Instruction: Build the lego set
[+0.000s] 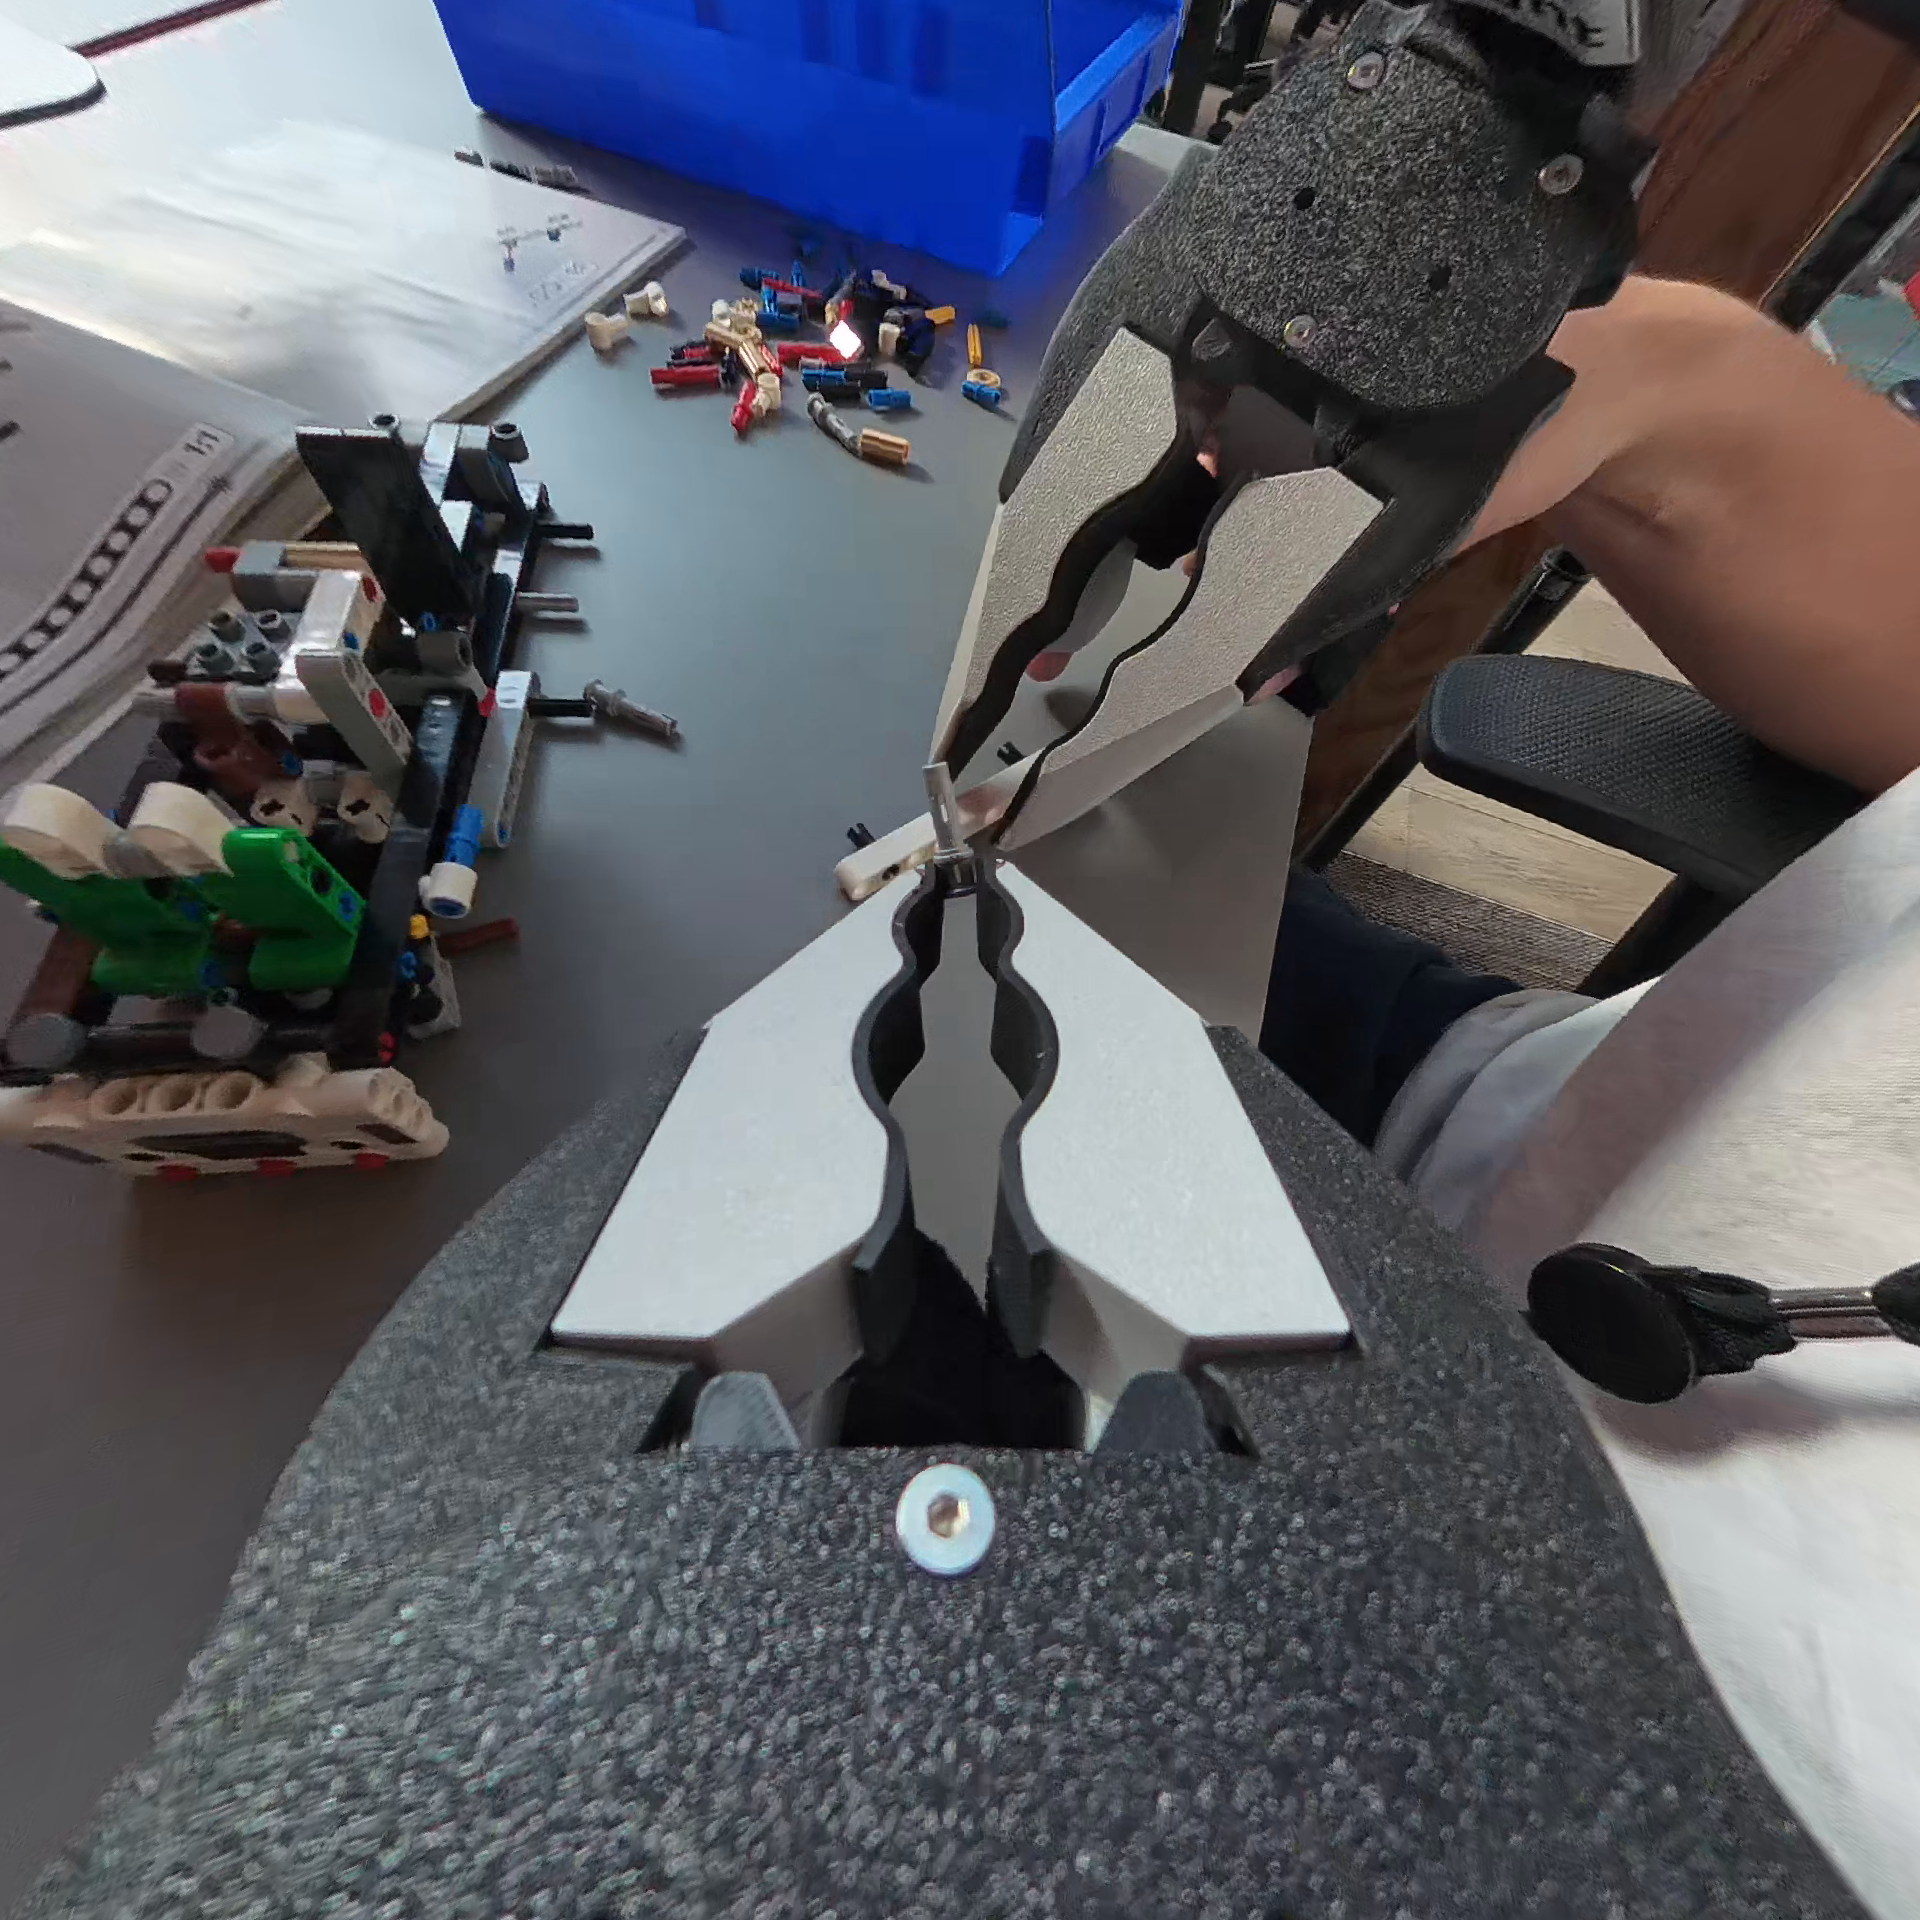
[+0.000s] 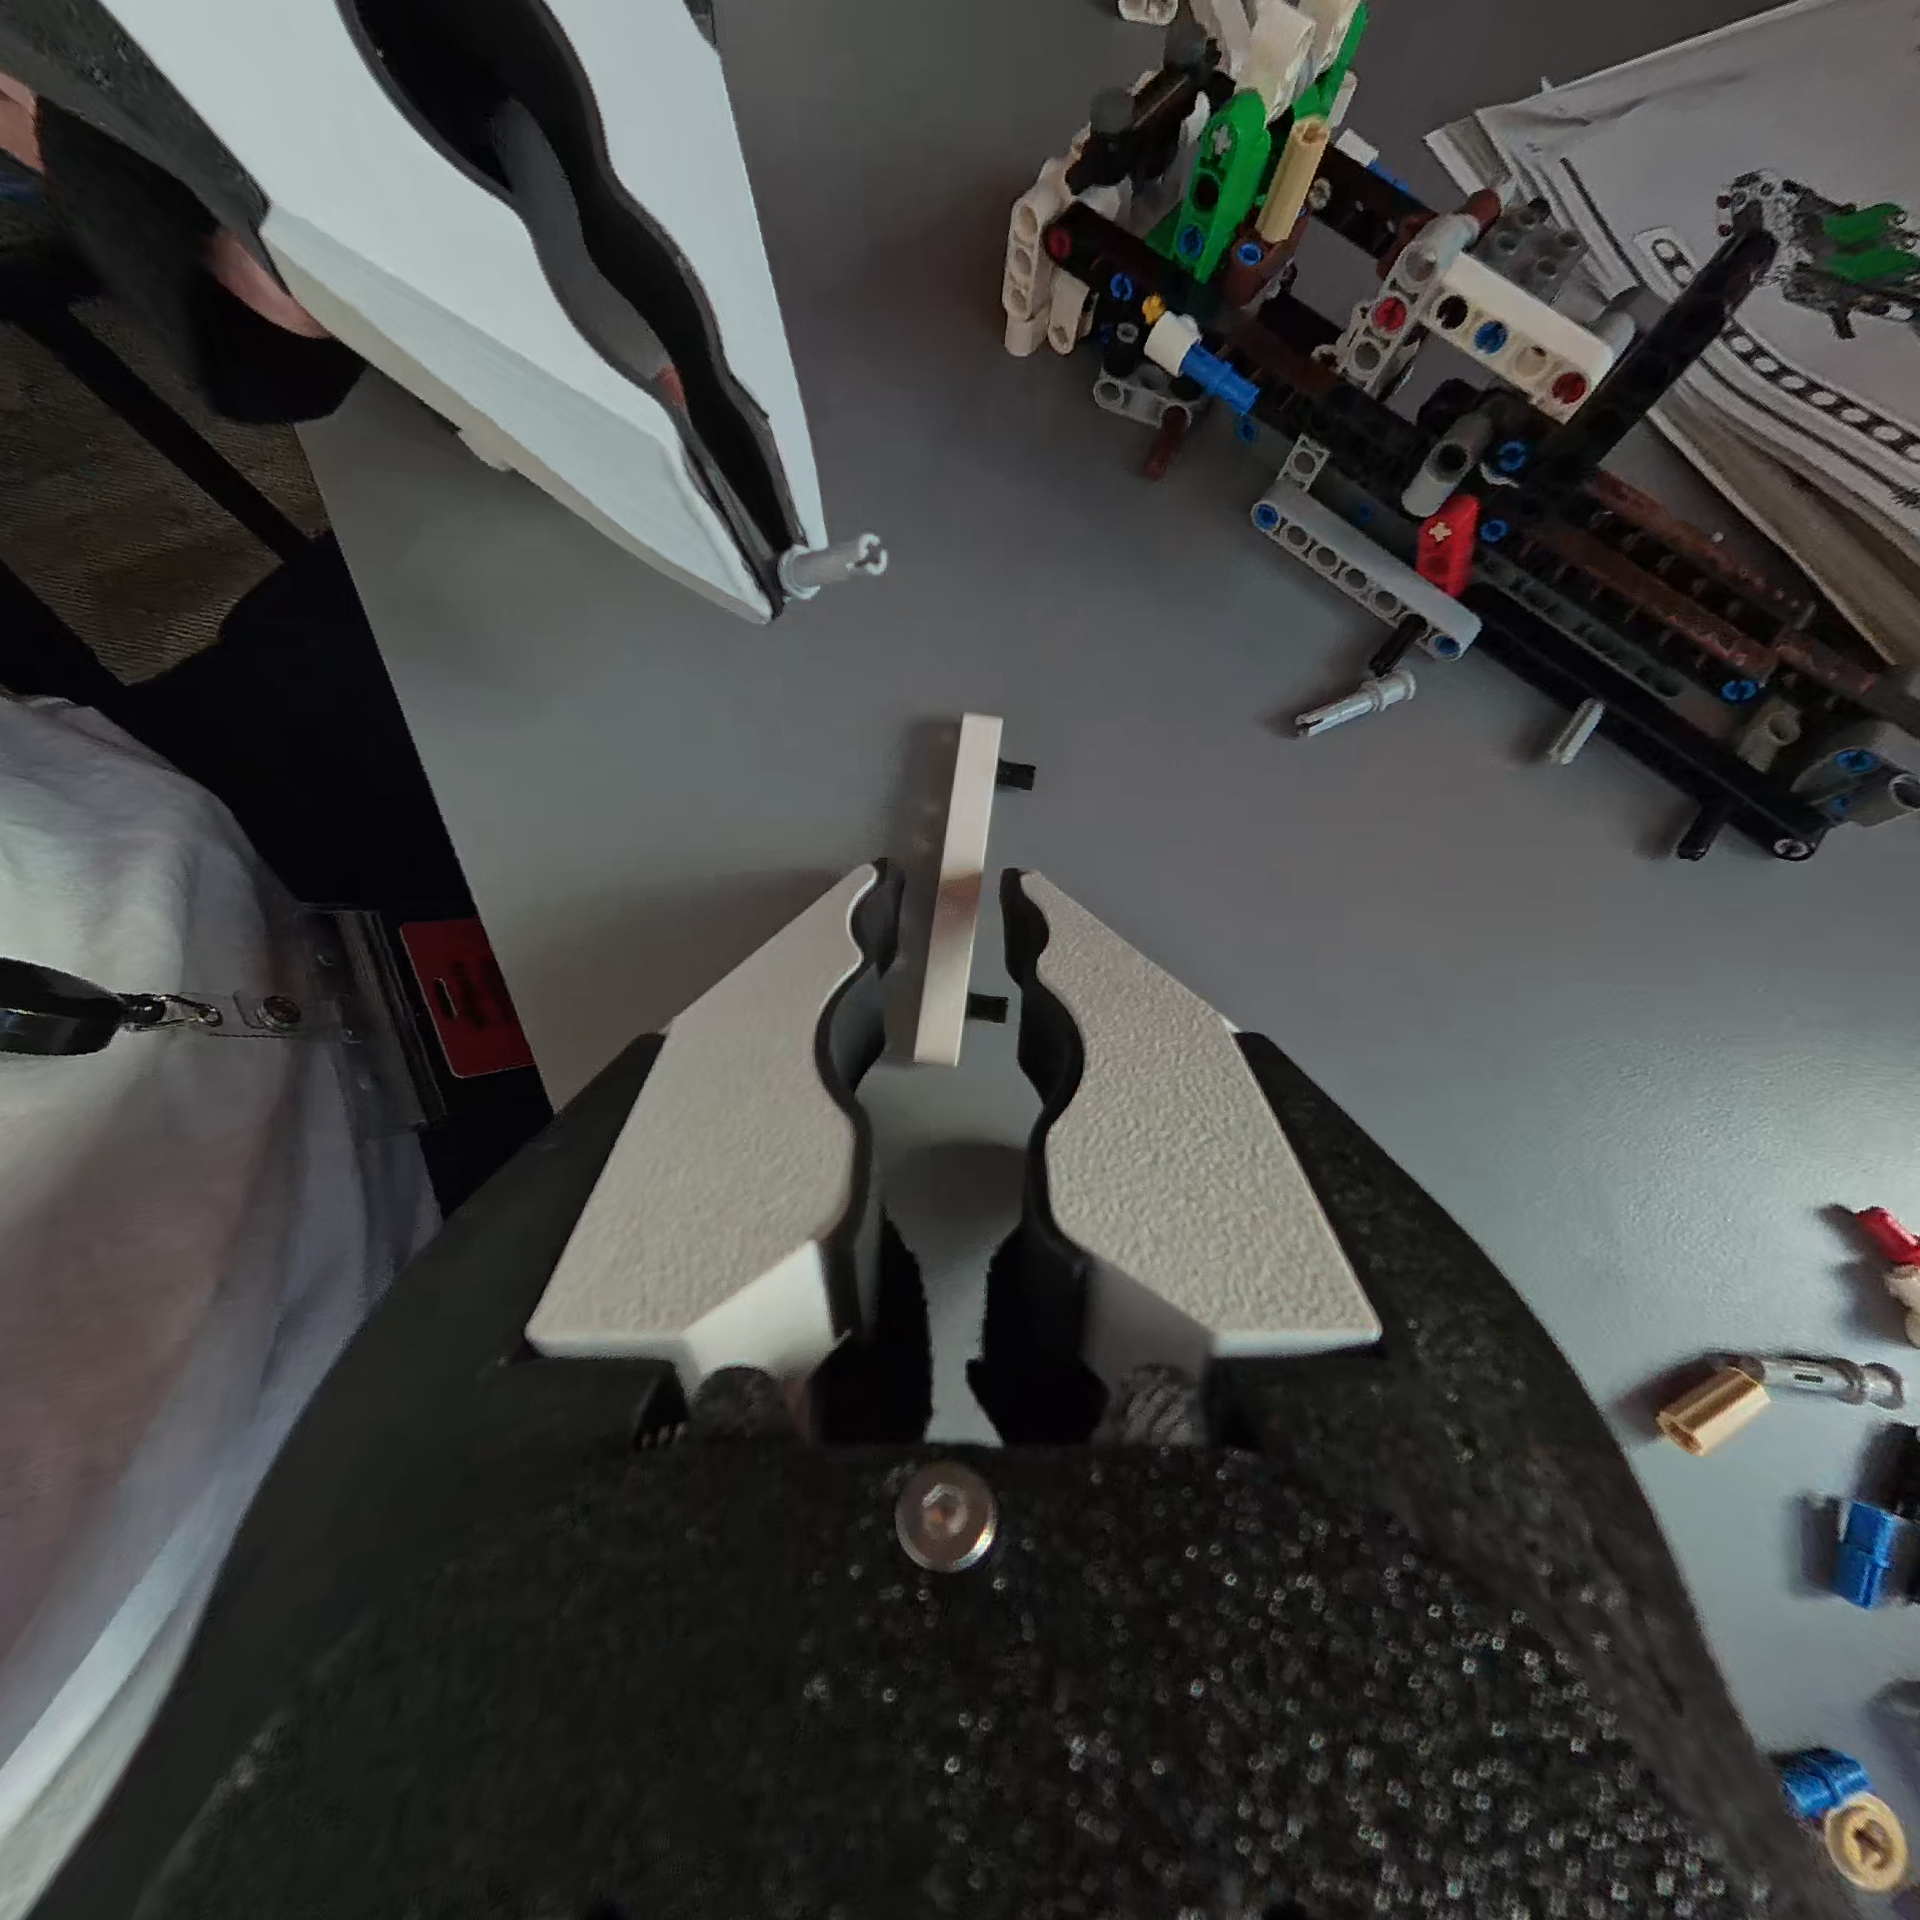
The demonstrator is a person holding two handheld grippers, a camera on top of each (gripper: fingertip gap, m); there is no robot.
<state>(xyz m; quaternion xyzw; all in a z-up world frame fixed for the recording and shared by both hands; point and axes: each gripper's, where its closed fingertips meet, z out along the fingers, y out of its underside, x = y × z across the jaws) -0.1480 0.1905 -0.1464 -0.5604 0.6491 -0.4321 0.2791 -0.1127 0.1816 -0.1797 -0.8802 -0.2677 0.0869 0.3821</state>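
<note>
My left gripper [image 1: 958, 883] is shut on a small grey pin [image 1: 940, 805], which sticks out past its tips. In the right wrist view the left gripper [image 2: 790, 587] comes in from the upper left with the pin [image 2: 836, 561]. My right gripper [image 2: 948, 888] is shut on a white beam [image 2: 961, 831] with two black pins on one side. In the left wrist view the right gripper [image 1: 982, 805] reaches down from the upper right with the beam [image 1: 894, 850]. The pin hangs close to the beam's far end, a little apart from it.
The part-built model [image 1: 239, 831] [image 2: 1403, 364] stands on the dark table, left of both grippers. A loose grey pin [image 1: 629, 710] [image 2: 1356, 704] lies beside it. Loose small parts [image 1: 821, 364] lie before a blue bin [image 1: 831, 104]. An open instruction booklet [image 1: 260, 260] lies behind the model. A person's arm [image 1: 1714, 520] and a chair [image 1: 1621, 758] are at the right. Spacing between my two grippers at the tips: around 6 cm.
</note>
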